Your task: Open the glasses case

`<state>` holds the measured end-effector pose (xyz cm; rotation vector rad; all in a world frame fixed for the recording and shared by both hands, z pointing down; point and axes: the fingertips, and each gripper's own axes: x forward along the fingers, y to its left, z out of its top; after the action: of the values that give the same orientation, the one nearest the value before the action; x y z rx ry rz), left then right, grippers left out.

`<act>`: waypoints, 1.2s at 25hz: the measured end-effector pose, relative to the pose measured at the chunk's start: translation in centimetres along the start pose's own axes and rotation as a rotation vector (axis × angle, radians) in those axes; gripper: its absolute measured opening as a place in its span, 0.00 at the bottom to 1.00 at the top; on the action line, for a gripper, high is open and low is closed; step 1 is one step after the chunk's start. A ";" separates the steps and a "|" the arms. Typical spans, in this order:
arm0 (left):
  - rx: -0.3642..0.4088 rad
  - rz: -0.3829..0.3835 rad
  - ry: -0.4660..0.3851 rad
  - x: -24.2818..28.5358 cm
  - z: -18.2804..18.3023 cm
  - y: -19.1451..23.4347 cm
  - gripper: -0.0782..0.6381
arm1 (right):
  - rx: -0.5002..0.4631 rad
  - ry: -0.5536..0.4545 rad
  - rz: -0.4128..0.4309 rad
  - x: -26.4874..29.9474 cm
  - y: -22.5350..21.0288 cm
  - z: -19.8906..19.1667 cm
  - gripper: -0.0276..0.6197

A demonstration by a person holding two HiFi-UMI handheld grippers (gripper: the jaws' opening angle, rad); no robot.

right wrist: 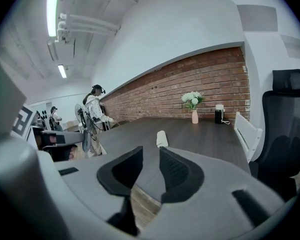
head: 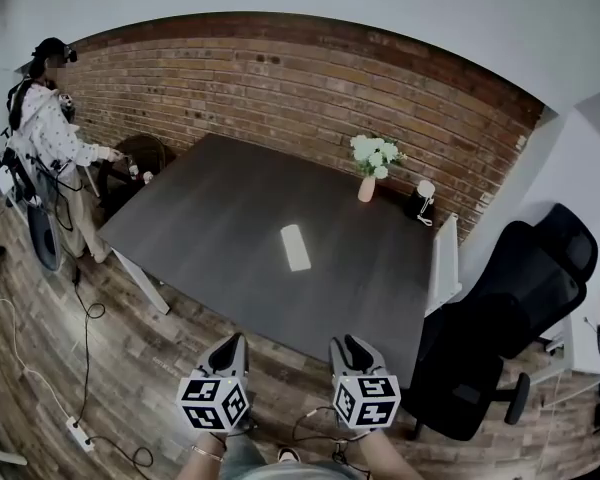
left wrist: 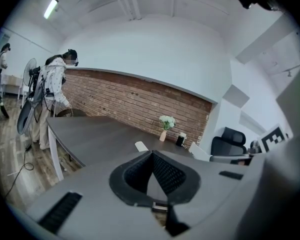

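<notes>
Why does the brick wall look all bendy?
Head view: the wide lens bows the wall into an arch. Left gripper view: same bend, plus black corners. Right gripper view: the wall tilts and the ceiling light glares white.

A vase of white flowers stood near a small dark device at the dark worktop's far edge, before a brick wall; a black office chair sat alongside, a person beyond.

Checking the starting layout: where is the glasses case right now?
In the head view the glasses case lies near the middle of the dark table, in front of the flower vase, beyond the left gripper and right gripper.
</notes>
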<state>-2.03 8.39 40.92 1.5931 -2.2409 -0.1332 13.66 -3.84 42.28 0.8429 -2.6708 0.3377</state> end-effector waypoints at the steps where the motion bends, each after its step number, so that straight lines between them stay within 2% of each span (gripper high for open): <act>1: -0.004 -0.008 0.002 1.0 0.2 1.0 0.10 | -0.004 0.004 -0.010 1.1 0.1 0.1 0.21; 6: 0.004 -0.078 0.020 6.9 2.7 5.6 0.10 | 0.022 0.011 -0.095 7.1 0.5 1.9 0.21; 16: 0.072 -0.202 0.060 17.6 11.3 15.1 0.10 | 0.090 0.003 -0.233 18.4 4.3 7.6 0.21; 25: 0.174 -0.372 0.111 25.7 15.8 18.3 0.10 | 0.216 -0.059 -0.368 25.5 4.8 11.4 0.20; 30: 0.127 -0.405 0.172 29.7 14.3 17.9 0.10 | 0.213 -0.020 -0.440 25.6 3.4 11.1 0.20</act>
<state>-31.48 -14.92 40.58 2.0270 -1.8079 0.0383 -10.74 -17.80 41.04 1.4670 -2.4025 0.5070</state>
